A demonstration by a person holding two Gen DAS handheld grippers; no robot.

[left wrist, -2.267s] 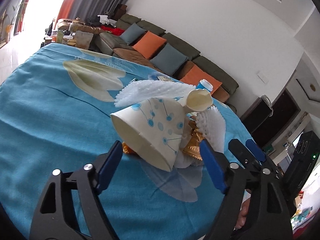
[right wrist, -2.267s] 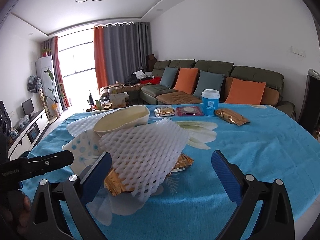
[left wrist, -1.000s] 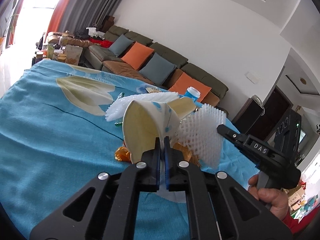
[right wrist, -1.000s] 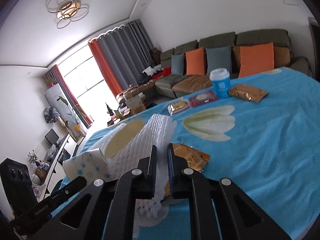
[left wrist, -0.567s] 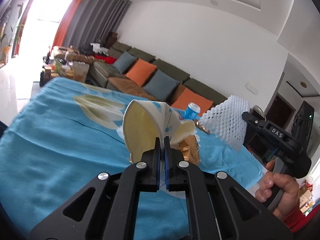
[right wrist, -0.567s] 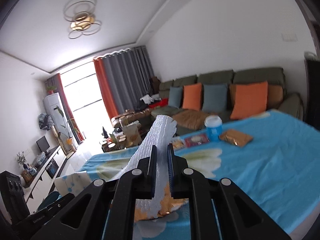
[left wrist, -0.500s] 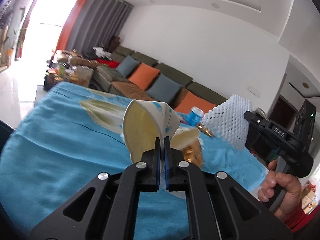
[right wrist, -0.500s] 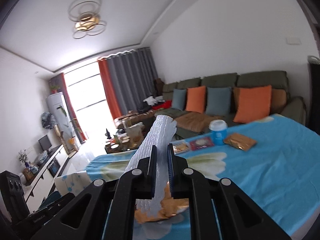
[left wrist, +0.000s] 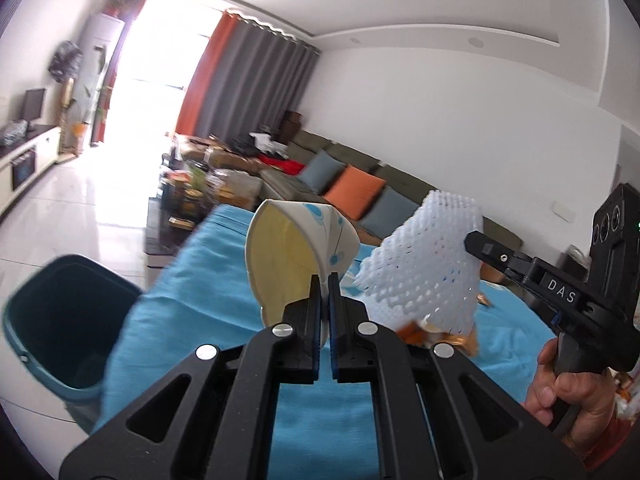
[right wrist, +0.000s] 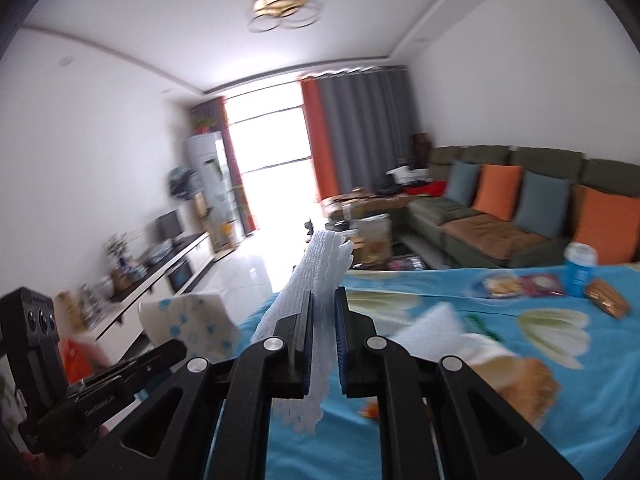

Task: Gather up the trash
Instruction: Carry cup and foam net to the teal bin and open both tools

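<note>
1. Left gripper (left wrist: 324, 280): fingers pressed together on the wall of a paper cup (left wrist: 298, 256). The cup hangs clear of the table (left wrist: 208, 292), mouth turned toward the camera.
2. Right gripper (right wrist: 323, 300): fingers pinch a white foam net (right wrist: 320, 276), which stands up between them and trails below. In the left view the net (left wrist: 424, 272) sits just beside the cup, both in the air.
3. A teal bin (left wrist: 60, 320) stands on the floor beside the table's near-left corner, below the cup. Judgement: this is the carry to the bin, with neither item released yet.
4. Left behind on the table: a gold wrapper (right wrist: 532, 376) and more foam (right wrist: 428, 328) in a loose pile; a blue can (right wrist: 580, 268) and snack packets (right wrist: 520, 284) farther off. Judgement: the task is only partly done.
5. Risk: the cup is held by 1 thin crushed wall; a swing could tear it or slip it free short of the bin.
6. Risk: the net is light and springy; released off-centre, it may catch the bin rim or drift to the floor.
7. Risk: the 2 grippers travel close together; converging over 1 bin mouth could knock one load from the other.
8. Both views are motion-blurred, so the bin's exact position under the loads cannot be confirmed.
</note>
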